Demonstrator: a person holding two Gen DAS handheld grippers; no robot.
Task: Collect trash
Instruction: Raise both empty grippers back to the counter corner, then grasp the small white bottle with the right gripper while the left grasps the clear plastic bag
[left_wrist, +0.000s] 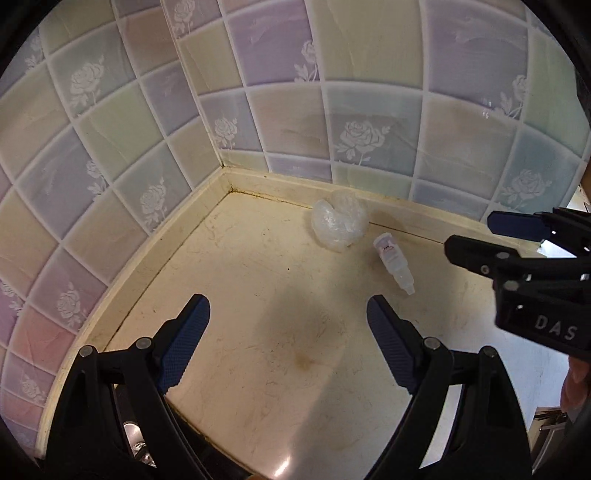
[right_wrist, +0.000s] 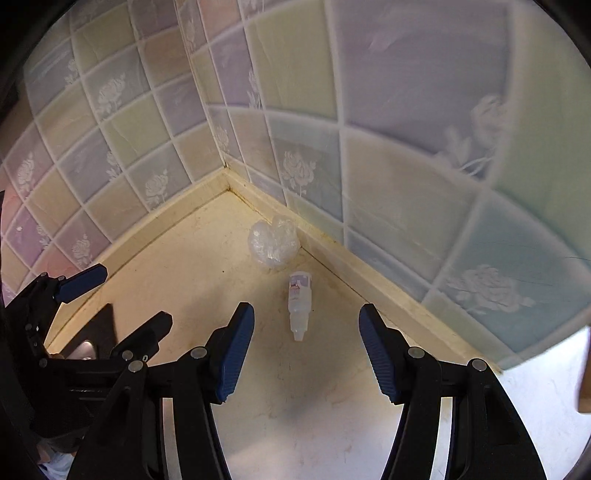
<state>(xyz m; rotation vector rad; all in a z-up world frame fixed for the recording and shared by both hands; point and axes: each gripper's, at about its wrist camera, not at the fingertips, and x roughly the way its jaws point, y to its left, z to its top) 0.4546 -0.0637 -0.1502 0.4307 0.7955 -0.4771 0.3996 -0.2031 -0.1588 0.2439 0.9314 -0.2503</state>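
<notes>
A crumpled clear plastic wrap (left_wrist: 339, 223) lies on the cream countertop near the tiled corner; it also shows in the right wrist view (right_wrist: 273, 241). A small clear dropper bottle (left_wrist: 394, 263) lies on its side just right of the wrap, its tip toward me; the right wrist view shows it too (right_wrist: 299, 305). My left gripper (left_wrist: 288, 314) is open and empty, hovering short of the wrap. My right gripper (right_wrist: 306, 325) is open and empty, its jaws on either side of the bottle's tip, slightly short of it. The right gripper (left_wrist: 469, 236) also shows in the left view.
Pastel rose-patterned tiled walls (left_wrist: 295, 110) meet in a corner behind the trash, with a cream raised lip (left_wrist: 303, 184) along the counter edge. A metal sink part (right_wrist: 83, 349) shows at lower left. The left gripper (right_wrist: 122, 306) sits left of my right one.
</notes>
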